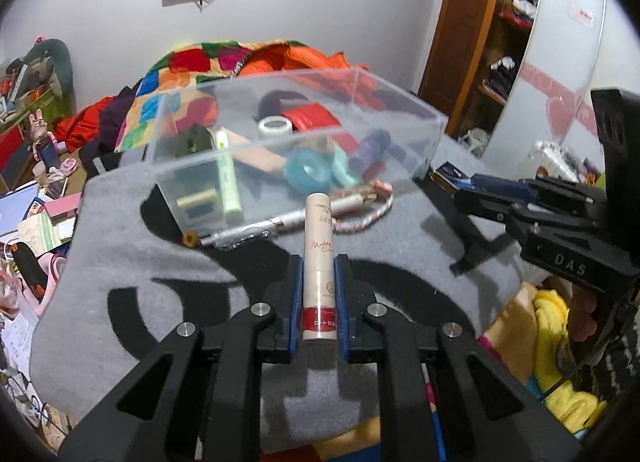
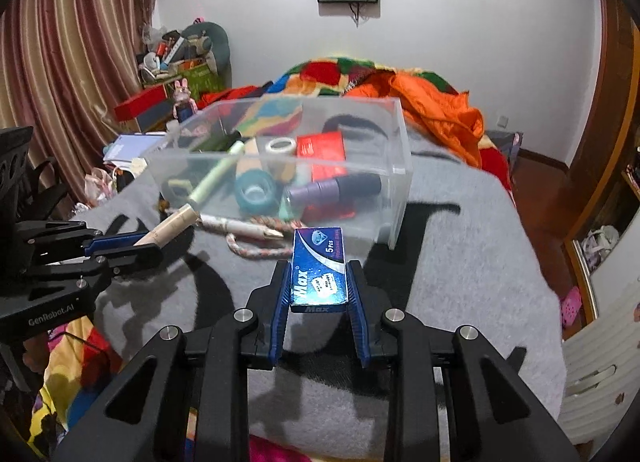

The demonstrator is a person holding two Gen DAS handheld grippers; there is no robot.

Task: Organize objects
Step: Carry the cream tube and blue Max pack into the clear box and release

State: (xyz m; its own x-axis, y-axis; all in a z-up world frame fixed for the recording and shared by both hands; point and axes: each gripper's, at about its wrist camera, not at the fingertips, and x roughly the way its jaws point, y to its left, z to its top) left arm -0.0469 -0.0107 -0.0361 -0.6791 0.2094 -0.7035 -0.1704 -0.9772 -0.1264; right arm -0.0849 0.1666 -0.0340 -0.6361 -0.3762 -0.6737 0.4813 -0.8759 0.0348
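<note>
My left gripper (image 1: 318, 262) is shut on a cream lipstick tube (image 1: 318, 246) with a red band, held above the grey blanket, pointing at the clear plastic box (image 1: 416, 130). My right gripper (image 2: 319, 268) is shut on a blue "Max" box (image 2: 318, 268), in front of the clear box (image 2: 400, 190). The clear box holds a teal tape roll (image 2: 256, 192), a purple tube (image 2: 332, 188), a red packet (image 2: 322, 146), a white tape roll (image 2: 281, 145) and a green tube (image 2: 214, 176). A pen (image 1: 256, 228) and a braided cord (image 1: 360, 218) lie just before the box.
The grey blanket (image 2: 460, 262) with black markings covers the work surface. Colourful bedding (image 2: 432, 102) is piled behind the box. Clutter and a striped curtain (image 2: 60, 82) stand at the left; a wooden door and shelves (image 1: 508, 22) at the right.
</note>
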